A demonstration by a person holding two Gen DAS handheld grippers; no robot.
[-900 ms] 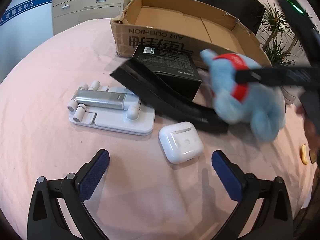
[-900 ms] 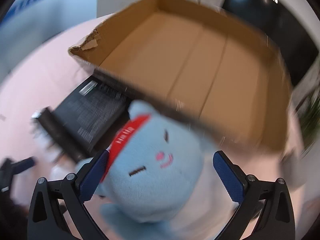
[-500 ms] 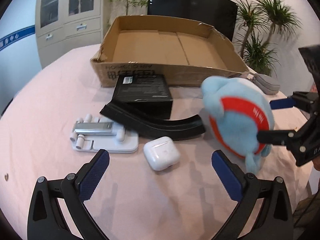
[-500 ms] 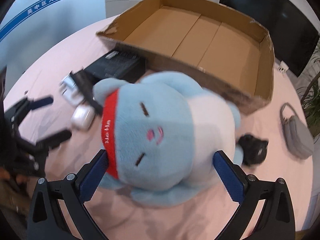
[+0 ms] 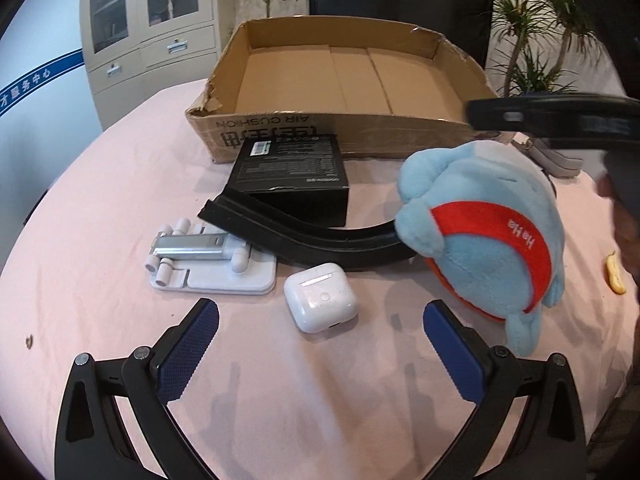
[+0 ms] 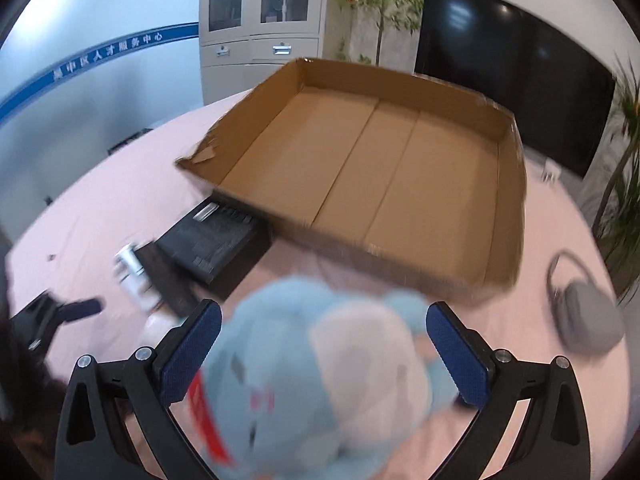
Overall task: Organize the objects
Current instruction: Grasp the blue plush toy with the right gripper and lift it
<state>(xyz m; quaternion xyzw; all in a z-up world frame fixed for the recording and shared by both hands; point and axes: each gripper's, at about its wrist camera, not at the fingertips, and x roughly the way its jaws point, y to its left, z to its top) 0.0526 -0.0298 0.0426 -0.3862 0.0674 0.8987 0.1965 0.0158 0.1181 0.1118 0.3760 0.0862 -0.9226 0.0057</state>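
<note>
A blue plush toy (image 5: 484, 240) with a red band rests on the pink tablecloth (image 5: 120, 208) at the right. In the right wrist view it is blurred (image 6: 320, 376), lying between and below the wide-open jaws of my right gripper (image 6: 323, 350); I cannot tell whether they touch it. My left gripper (image 5: 320, 346) is open and empty just short of a white earbud case (image 5: 320, 296). Beyond it lie a white folding stand (image 5: 208, 258), a curved black piece (image 5: 304, 236) and a black box (image 5: 292, 168). An open cardboard box (image 5: 340, 76) stands behind.
A grey pouch (image 6: 580, 312) lies right of the cardboard box. A yellow scrap (image 5: 614, 278) lies at the table's right edge. A cabinet (image 5: 148, 28), plants and a dark screen (image 6: 512, 88) stand beyond the table.
The plush has come down from the air onto the table. My right gripper has risen and tipped toward the cardboard box. My left gripper stays put, open.
</note>
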